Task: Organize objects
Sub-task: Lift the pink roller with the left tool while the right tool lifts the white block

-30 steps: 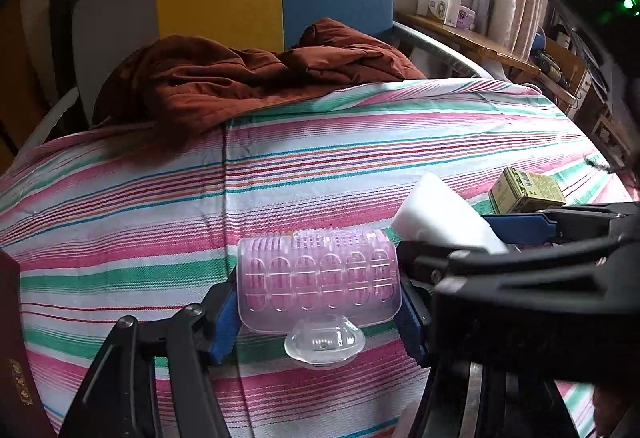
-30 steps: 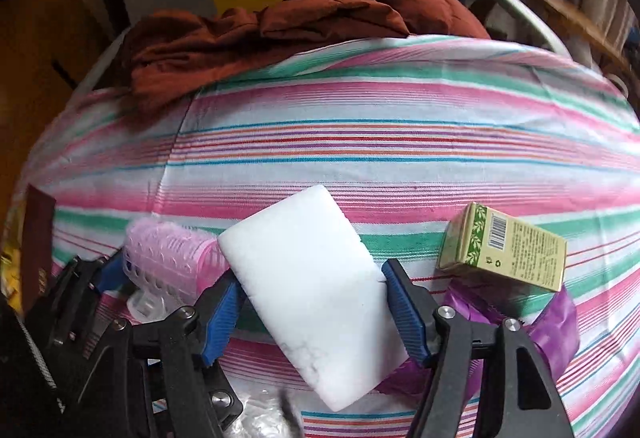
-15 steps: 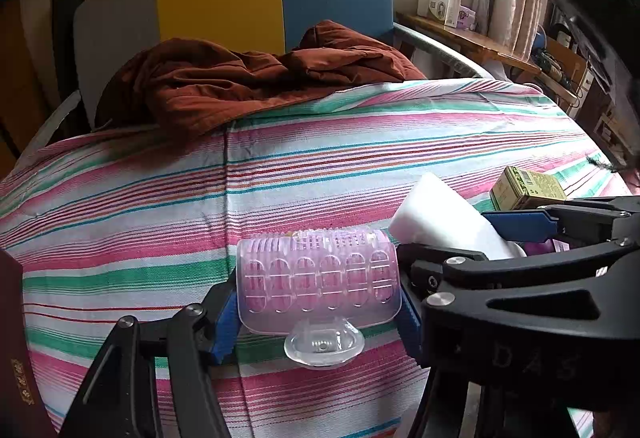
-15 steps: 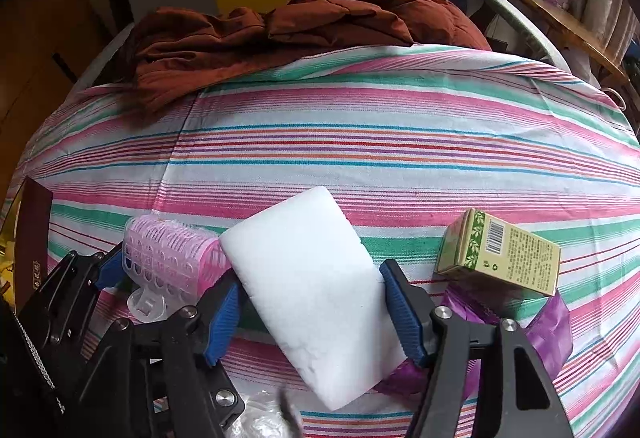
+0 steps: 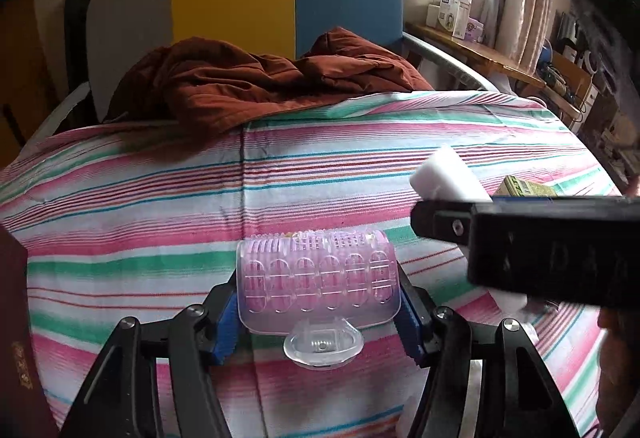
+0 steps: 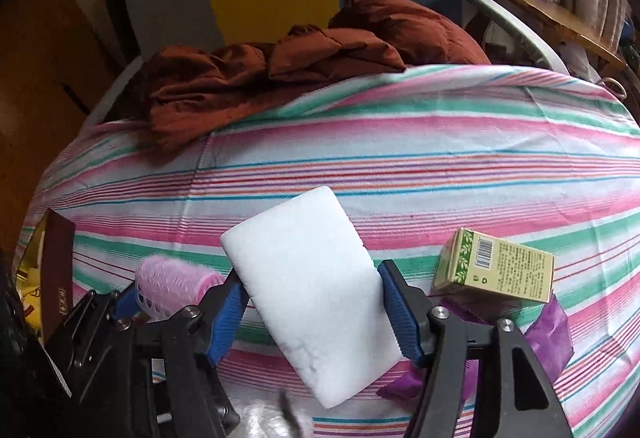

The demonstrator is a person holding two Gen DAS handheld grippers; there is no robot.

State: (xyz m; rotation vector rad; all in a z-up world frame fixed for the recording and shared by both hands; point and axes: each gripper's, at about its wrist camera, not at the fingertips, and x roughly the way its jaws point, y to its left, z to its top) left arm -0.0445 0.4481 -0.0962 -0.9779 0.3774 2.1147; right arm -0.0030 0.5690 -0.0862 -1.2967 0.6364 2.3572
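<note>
The left gripper (image 5: 318, 308) is clamping a pink hair roller (image 5: 318, 278); the right gripper (image 6: 312, 312) is closing its jaws, pads touching a white sponge (image 6: 312, 290) between them.

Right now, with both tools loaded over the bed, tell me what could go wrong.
1. The right gripper is closing on the white sponge block, which sits skewed between the jaws; it may twist or squeeze out.
2. The two tools are crowded: the pink hair roller held by the left gripper sits right beside the sponge, so they could knock together.
3. The green box rests tilted on purple wrapping and could tip if bumped.
</note>
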